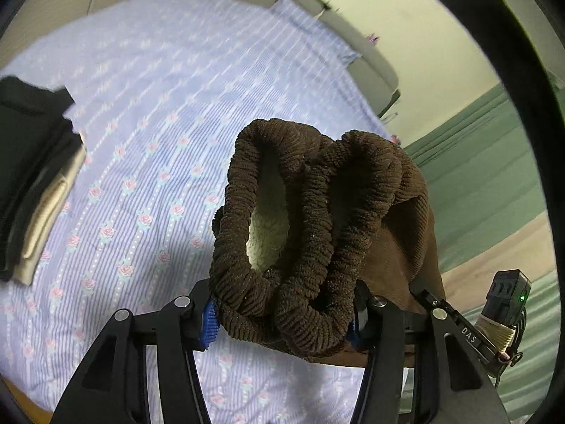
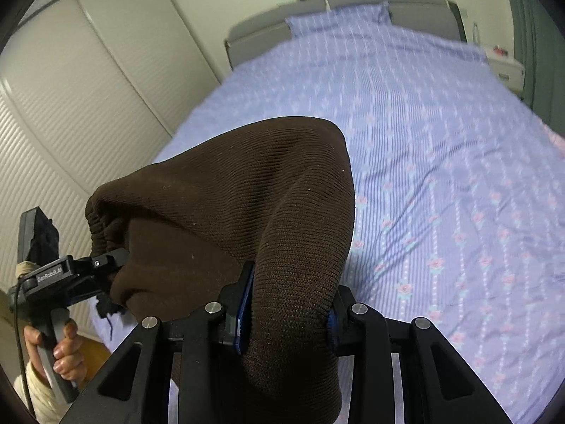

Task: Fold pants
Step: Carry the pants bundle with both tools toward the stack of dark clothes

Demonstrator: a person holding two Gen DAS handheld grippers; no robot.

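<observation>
Brown corduroy pants (image 1: 317, 229) hang in the air above the bed, held by both grippers. My left gripper (image 1: 282, 321) is shut on the bunched elastic waistband, whose pale fleece lining shows inside. My right gripper (image 2: 286, 314) is shut on another fold of the same pants (image 2: 247, 212), which drape over its fingers. In the right wrist view the left gripper (image 2: 106, 265) shows at the left, held by a hand and clamping the waistband end. In the left wrist view the right gripper (image 1: 441, 307) shows at the right, partly behind the cloth.
The bed has a lilac striped sheet with small roses (image 1: 159, 123) (image 2: 441, 176). A stack of folded dark and beige clothes (image 1: 31, 183) lies at its left edge. A grey headboard (image 2: 353, 0), white wardrobe doors (image 2: 88, 88) and green curtains (image 1: 494, 176) surround it.
</observation>
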